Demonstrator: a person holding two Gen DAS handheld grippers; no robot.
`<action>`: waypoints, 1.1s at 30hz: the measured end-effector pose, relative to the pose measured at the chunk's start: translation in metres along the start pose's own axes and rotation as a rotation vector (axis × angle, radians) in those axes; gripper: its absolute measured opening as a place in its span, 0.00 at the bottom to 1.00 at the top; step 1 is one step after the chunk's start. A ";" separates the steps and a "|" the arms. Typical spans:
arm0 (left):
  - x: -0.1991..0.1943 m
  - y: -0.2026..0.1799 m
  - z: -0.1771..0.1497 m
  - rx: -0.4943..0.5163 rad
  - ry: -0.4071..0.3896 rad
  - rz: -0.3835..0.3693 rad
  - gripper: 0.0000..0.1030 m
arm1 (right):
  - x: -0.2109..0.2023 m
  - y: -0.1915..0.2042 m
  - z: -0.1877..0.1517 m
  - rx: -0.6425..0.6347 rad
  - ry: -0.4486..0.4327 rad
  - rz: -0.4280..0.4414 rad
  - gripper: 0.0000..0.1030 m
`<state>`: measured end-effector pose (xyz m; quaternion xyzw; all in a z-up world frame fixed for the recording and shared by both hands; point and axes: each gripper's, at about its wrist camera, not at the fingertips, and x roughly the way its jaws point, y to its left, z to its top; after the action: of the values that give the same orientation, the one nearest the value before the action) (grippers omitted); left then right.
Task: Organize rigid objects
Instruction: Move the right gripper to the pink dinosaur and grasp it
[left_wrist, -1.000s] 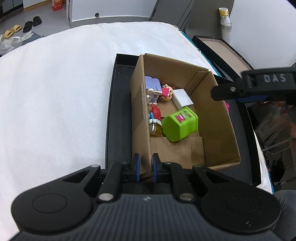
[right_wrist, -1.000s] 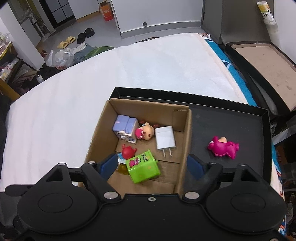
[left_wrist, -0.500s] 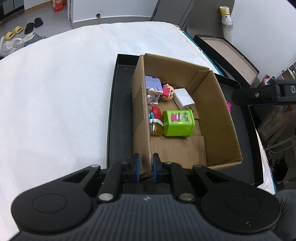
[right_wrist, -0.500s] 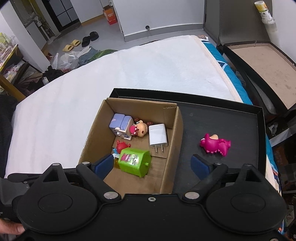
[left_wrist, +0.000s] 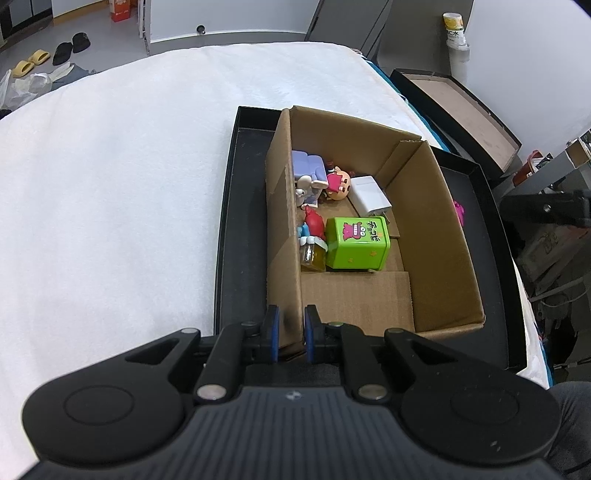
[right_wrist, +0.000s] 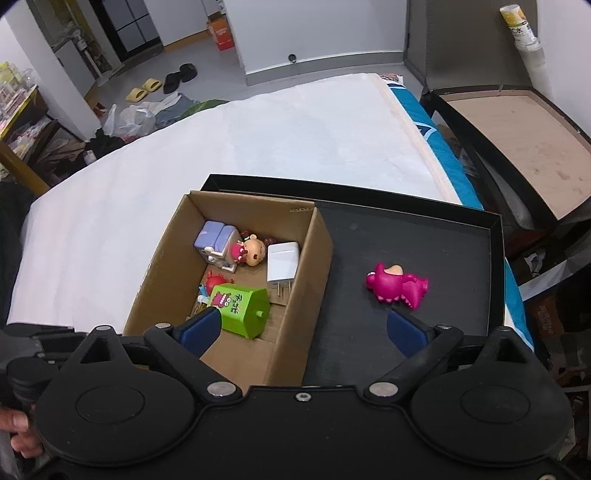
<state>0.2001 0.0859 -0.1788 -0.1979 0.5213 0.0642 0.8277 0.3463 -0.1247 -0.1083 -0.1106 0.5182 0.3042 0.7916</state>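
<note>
An open cardboard box (left_wrist: 436, 221) (right_wrist: 166, 266) stands in a black tray (left_wrist: 240, 229) (right_wrist: 443, 251). Inside lie a green tin (left_wrist: 356, 243) (right_wrist: 242, 308), a white charger (left_wrist: 371, 195) (right_wrist: 282, 262), a purple toy (left_wrist: 308, 168) (right_wrist: 216, 238), a doll head (left_wrist: 338, 182) (right_wrist: 253, 251) and a red figure (left_wrist: 314, 223). A pink dinosaur toy (right_wrist: 397, 286) lies on the tray right of the box. My left gripper (left_wrist: 287, 330) is shut on the box's near left wall. My right gripper (right_wrist: 303, 328) is open and empty above the box's right wall.
The tray sits on a white bed (left_wrist: 110, 184) (right_wrist: 258, 133). A second tray with a brown bottom (right_wrist: 517, 129) stands beyond the bed's right edge. Slippers and bags lie on the floor (right_wrist: 155, 92) at the back left.
My right gripper has drifted right, away from the box toward the pink toy. The green tin has settled flat in the box. My left gripper keeps its hold on the box wall.
</note>
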 end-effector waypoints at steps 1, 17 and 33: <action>0.000 0.000 0.000 -0.002 0.001 0.000 0.12 | 0.000 -0.002 0.000 -0.004 -0.001 0.004 0.98; 0.005 -0.003 0.002 -0.002 0.016 0.016 0.12 | 0.018 -0.060 0.001 0.082 0.034 -0.009 1.00; 0.014 -0.002 0.005 -0.011 0.040 0.018 0.12 | 0.056 -0.096 0.018 0.192 0.046 -0.043 0.99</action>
<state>0.2109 0.0849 -0.1890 -0.1990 0.5391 0.0706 0.8154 0.4324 -0.1712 -0.1639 -0.0523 0.5604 0.2336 0.7929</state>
